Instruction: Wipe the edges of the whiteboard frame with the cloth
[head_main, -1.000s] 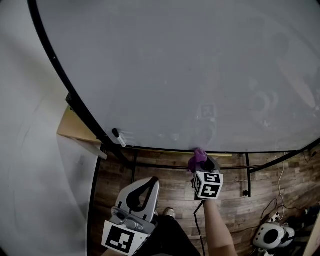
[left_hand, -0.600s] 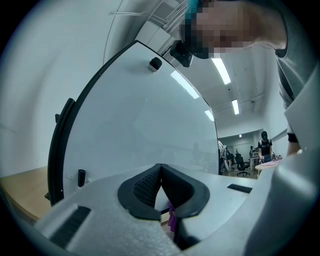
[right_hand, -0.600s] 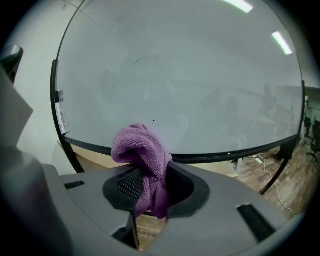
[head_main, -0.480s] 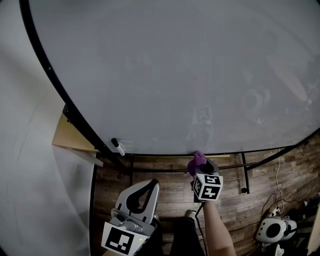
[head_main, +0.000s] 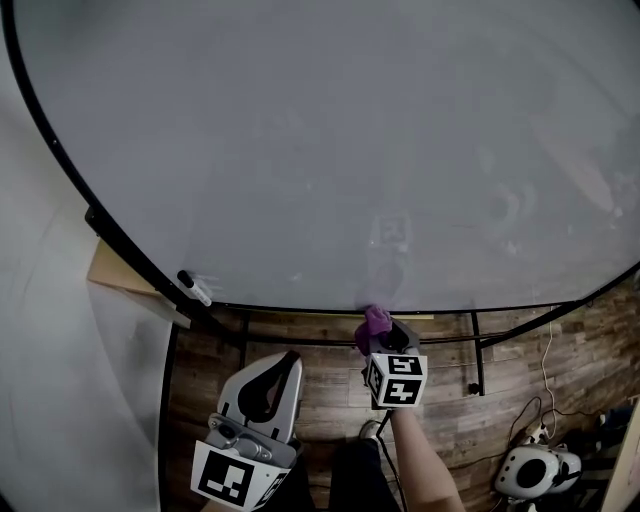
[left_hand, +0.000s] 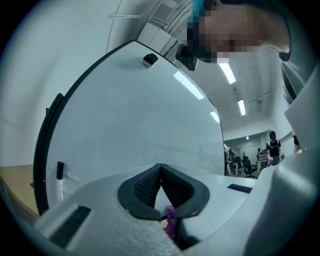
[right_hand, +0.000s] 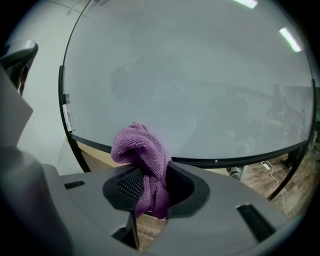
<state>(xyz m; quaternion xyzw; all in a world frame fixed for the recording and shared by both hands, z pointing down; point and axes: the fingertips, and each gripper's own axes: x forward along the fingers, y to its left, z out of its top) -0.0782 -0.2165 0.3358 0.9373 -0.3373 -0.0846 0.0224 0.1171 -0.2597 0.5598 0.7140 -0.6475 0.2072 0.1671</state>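
Observation:
The whiteboard (head_main: 330, 150) fills the head view, and its black frame (head_main: 480, 306) runs along the bottom and up the left side. A purple cloth (head_main: 374, 320) is bunched against the frame's bottom edge, with my right gripper (head_main: 383, 332) shut on it. In the right gripper view the cloth (right_hand: 142, 150) sticks up out of the jaws just below the bottom frame edge (right_hand: 215, 161). My left gripper (head_main: 264, 388) hangs lower left, away from the board and shut on nothing. Its pads (left_hand: 150, 182) meet at their tips.
A black-capped marker (head_main: 193, 288) lies at the board's lower left corner, also seen as the marker (left_hand: 60, 177). A tan panel (head_main: 112, 270) juts out at the left by the wall. Black stand bars (head_main: 475, 350) run under the board. A white device (head_main: 530, 470) with cables sits on the wooden floor.
The head view has swung, so the board's left corner and marker sit further left and lower. The right gripper still holds the cloth at the bottom frame edge, slightly further from the marker.

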